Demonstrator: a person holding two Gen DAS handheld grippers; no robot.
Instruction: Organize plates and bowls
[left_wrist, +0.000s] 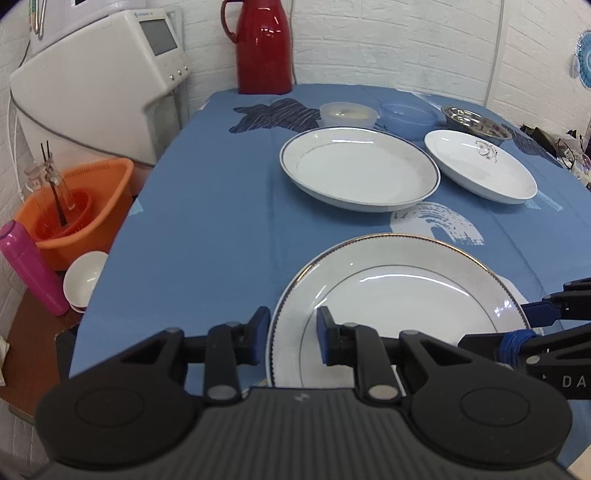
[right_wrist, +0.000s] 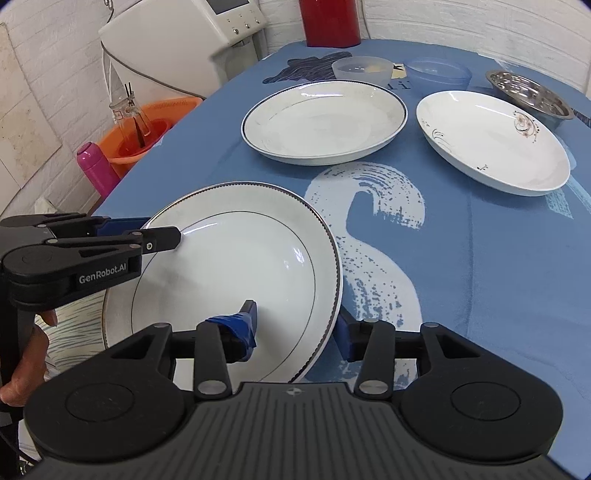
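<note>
A white plate with a gold rim (left_wrist: 399, 295) (right_wrist: 236, 266) lies at the near end of the blue tablecloth. My left gripper (left_wrist: 291, 338) (right_wrist: 147, 230) is open and straddles its left rim, one finger outside and one over the plate. At the plate's right rim my right gripper (right_wrist: 295, 328) (left_wrist: 532, 321) is open too, its taped finger over the plate and the other finger outside. Farther back lie a blue-rimmed plate (left_wrist: 358, 170) (right_wrist: 325, 122) and a flower-patterned plate (left_wrist: 480, 166) (right_wrist: 491, 144). Behind them stand a clear bowl (left_wrist: 347, 114), a blue bowl (left_wrist: 408, 116) and a steel bowl (left_wrist: 476, 125).
A red thermos (left_wrist: 264, 44) stands at the table's far edge by the wall. Left of the table are a white appliance (left_wrist: 103, 85), an orange basin (left_wrist: 85, 206) holding a glass bottle, a pink bottle (left_wrist: 33, 266) and stacked white bowls (left_wrist: 85, 280). A hand (right_wrist: 26, 354) holds the left gripper.
</note>
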